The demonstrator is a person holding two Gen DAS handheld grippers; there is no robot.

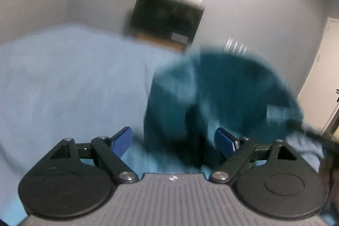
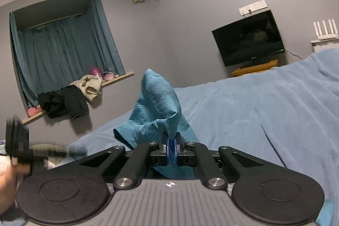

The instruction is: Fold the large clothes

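A teal garment (image 2: 156, 103) is pinched in my right gripper (image 2: 171, 147), which is shut on its fabric and holds it raised above the light blue bed (image 2: 264, 103); the cloth stands up in a peak in front of the fingers. In the blurred left wrist view the same teal garment (image 1: 211, 94) hangs in front and to the right. My left gripper (image 1: 173, 141) is open and empty, with its blue pads (image 1: 121, 141) wide apart just short of the garment. The left gripper also shows blurred at the left edge of the right wrist view (image 2: 19, 147).
The bed's light blue blanket (image 1: 74, 82) fills the foreground. A black TV (image 2: 250, 39) on a wooden shelf hangs on the grey wall. A curtained window sill (image 2: 63, 103) holds a pile of clothes. A white router (image 2: 324, 31) stands at the far right.
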